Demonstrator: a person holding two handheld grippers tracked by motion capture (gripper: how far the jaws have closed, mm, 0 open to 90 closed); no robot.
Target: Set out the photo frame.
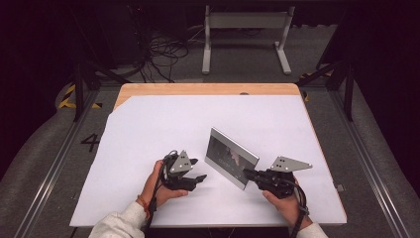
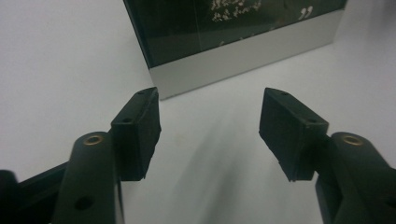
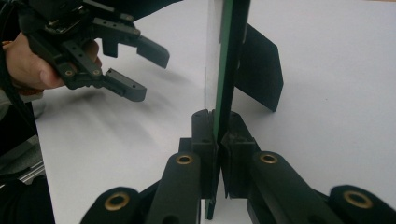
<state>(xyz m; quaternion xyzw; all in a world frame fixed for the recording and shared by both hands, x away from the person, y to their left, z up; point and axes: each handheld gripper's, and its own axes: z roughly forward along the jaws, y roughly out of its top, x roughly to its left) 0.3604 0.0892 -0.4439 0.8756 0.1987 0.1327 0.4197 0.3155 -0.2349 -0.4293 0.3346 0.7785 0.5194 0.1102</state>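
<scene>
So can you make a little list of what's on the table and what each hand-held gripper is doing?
thing: picture frame, upright on its edge
surface: white sheet on wooden table
right hand-held gripper: shut on the frame's edge
left hand-held gripper: open, nothing between the jaws, apart from the frame
back of frame: black stand flap

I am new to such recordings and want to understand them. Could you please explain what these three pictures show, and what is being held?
A person sits at a table covered with a white sheet and holds a black two-jaw tool in each hand. One picture looks down from above; each of the other two comes from a camera riding on one tool. The right tool is shut on the edge of a flat silver-framed picture frame with a dark glass front, standing upright on the sheet. The left tool is open and empty, just short of the frame.
</scene>
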